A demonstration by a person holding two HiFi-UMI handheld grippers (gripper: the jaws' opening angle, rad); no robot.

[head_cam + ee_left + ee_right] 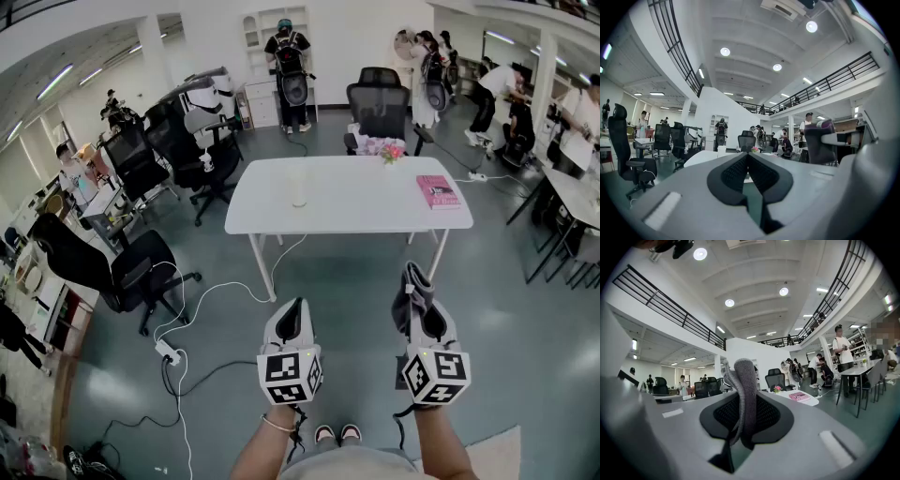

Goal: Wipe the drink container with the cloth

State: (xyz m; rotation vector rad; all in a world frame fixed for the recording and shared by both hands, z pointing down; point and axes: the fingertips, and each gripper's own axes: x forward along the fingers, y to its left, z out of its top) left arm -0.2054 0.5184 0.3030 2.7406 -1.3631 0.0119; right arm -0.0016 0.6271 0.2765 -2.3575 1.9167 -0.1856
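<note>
drink container [299, 187]: pale, upright, a bit left of the middle of the white table [356, 214], well ahead of both my tongs with nothing touching it

left gripper [298, 306]: jaws pressed right together, nothing between them, black ribbed pads [733, 173] meeting at the tips

right gripper [418, 298]: clamped on the cloth [743, 380], a grey strip that sticks up above the jaw tips and hangs down between the pads

hand pose: both tongs held level, side by side and a little apart, pointing at the table; marker cubes face my head camera

arms: bare left forearm [262, 455] with a thin bracelet [277, 425] at the wrist, right forearm [448, 441] alongside it; my shoes [337, 434] show between them

table: four thin legs, mostly bare top; pink book [438, 190] flat near the right end, small bunch of flowers [390, 150] at the far edge, both well apart from the container

floor: grey-green [356, 291]; white cable [225, 291] runs from under the table to a power strip [168, 352] on my left

chairs: black office chair [381, 101] behind the table, another [127, 272] on the near left, more further back on the left

room: big open office, white walls, railed balcony and round ceiling lights up top in the gripper views

people: several at the back, one wearing a backpack [289, 61] facing a white shelf, others around desks on the right
</note>
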